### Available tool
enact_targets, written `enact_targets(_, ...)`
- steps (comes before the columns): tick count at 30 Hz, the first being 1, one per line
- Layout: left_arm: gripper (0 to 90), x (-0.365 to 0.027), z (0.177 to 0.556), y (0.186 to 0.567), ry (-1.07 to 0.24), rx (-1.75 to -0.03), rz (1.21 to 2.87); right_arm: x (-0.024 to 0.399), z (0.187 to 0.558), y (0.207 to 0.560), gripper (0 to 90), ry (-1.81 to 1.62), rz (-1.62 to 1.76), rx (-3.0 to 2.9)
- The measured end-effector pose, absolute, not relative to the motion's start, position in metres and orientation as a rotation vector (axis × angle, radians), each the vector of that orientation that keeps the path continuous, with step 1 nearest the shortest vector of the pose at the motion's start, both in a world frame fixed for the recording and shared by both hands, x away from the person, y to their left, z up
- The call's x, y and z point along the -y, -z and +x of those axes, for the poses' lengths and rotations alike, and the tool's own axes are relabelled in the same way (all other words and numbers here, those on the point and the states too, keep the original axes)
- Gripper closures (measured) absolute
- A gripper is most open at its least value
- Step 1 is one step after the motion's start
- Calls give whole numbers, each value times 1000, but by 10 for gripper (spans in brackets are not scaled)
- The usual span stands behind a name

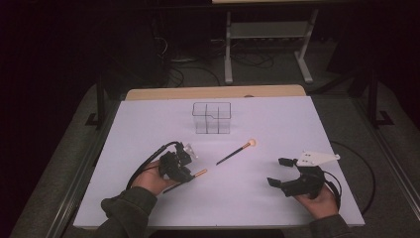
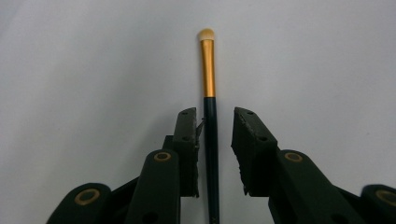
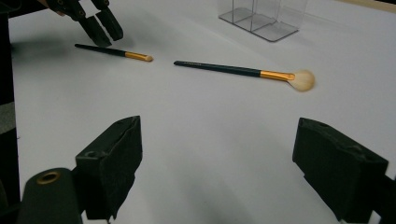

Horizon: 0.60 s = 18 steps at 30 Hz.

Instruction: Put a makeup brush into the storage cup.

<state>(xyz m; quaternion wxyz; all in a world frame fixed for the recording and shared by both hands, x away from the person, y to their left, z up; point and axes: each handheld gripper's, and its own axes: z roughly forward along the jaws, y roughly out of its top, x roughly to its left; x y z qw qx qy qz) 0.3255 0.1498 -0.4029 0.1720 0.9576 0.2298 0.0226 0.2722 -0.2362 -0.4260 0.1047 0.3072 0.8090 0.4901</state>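
A small makeup brush (image 2: 208, 65) with a dark handle, gold ferrule and pale tip lies on the white table. My left gripper (image 2: 215, 117) straddles its handle: the left jaw sits against it and a gap remains at the right jaw. In the high view this left gripper (image 1: 187, 173) is at the front left, over that small brush (image 1: 200, 173). A larger brush (image 1: 235, 153) with a fluffy head lies at the centre. My right gripper (image 1: 278, 171) rests at the front right, wide open and empty, with the larger brush (image 3: 233, 70) lying ahead of the right gripper (image 3: 217, 163).
A clear plastic organizer (image 1: 212, 118) with compartments stands upright near the back of the white table (image 1: 297, 129). A wooden strip (image 1: 213, 92) runs along the far edge. Beyond it, a metal stand (image 1: 267, 34) and cables sit on the dark floor.
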Motion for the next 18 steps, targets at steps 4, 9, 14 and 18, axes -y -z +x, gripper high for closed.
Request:
enact_targets(4, 728, -144, 328, 404, -55, -648, 2753, 236, 273, 426, 149, -1447, 913, -2385)
enact_targets(9, 739, -138, 330, 406, -59, -639, 2804, 237, 272, 426, 149, -1451, 905, -2384)
enact_targets(14, 791, -131, 332, 412, -40, -646, 2857, 238, 272, 425, 149, -1464, 912, -2373)
enact_targets(18, 812, -128, 331, 414, -62, -647, 2887, 238, 272, 424, 150, -1462, 906, -2376)
